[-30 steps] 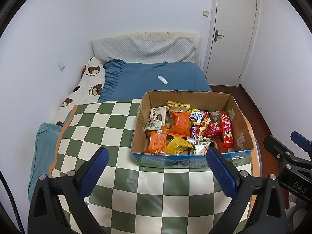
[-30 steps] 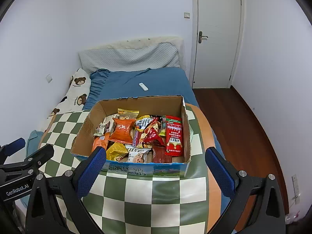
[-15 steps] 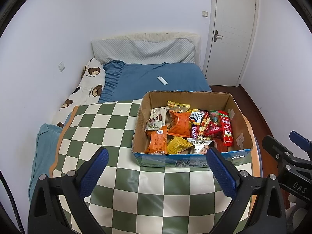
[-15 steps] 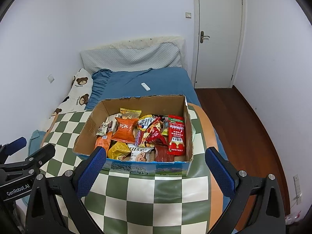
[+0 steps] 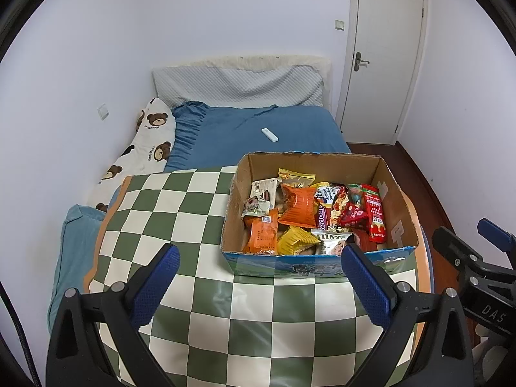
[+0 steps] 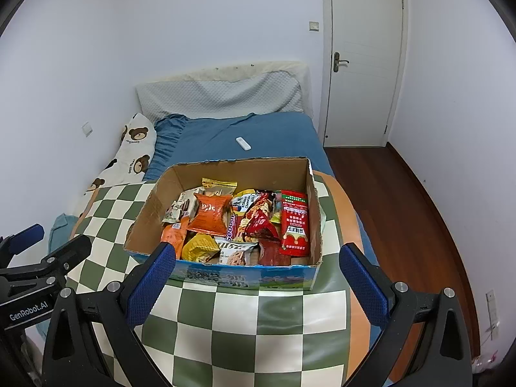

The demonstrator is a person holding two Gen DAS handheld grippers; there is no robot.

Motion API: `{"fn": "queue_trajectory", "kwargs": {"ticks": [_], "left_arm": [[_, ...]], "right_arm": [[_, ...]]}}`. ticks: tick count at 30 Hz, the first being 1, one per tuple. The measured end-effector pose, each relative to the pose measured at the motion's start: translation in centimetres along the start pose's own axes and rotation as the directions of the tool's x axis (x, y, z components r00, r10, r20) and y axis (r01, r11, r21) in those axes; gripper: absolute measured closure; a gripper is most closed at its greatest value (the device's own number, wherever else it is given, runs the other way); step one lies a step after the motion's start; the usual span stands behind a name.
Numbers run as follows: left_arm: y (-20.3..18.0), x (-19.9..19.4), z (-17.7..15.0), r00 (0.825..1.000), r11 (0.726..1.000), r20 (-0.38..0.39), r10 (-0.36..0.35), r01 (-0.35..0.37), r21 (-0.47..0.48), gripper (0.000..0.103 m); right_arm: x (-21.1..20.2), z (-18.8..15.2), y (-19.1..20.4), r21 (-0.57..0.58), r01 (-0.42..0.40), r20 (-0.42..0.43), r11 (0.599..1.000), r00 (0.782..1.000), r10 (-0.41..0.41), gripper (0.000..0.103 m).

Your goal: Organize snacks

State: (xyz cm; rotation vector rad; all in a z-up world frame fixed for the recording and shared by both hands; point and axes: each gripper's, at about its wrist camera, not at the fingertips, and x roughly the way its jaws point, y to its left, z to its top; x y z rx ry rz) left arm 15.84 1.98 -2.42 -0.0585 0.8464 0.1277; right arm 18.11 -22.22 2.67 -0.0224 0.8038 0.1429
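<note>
Green-and-cream checked cloth [image 5: 180, 213] covers the surface on which the cardboard box [image 6: 151, 206] is set. The snacks [image 6: 238, 222] are all seen heaped inside it, overlapping at odd angles; none lies on the cloth. That fits a box either awaiting sorting or already filled. Both the left gripper [image 5: 258, 282] and the right gripper [image 6: 256, 279] are held spread wide and empty, short of the box's near wall. Any packet is best pinched by a flat sealed edge, since the red upright pouch [image 6: 293, 222] and orange bag [image 6: 209, 214] are judged slippery.
</note>
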Motion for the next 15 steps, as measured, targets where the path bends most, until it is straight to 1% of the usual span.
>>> {"fn": "queue_trajectory", "kwargs": {"ticks": [12, 15], "left_arm": [[0.06, -0.11, -0.01, 1.000, 1.000, 0.003, -0.001, 0.001, 0.002, 0.000], [0.16, -0.66, 0.37, 1.000, 1.000, 0.010, 0.001, -0.001, 0.001, 0.000]], "right_arm": [[0.00, -0.07, 0.08, -0.006, -0.010, 0.003, 1.000, 1.000, 0.010, 0.000], [-0.11, -0.10, 0.07, -0.008, -0.011, 0.004, 1.000, 1.000, 0.011, 0.000]]}}
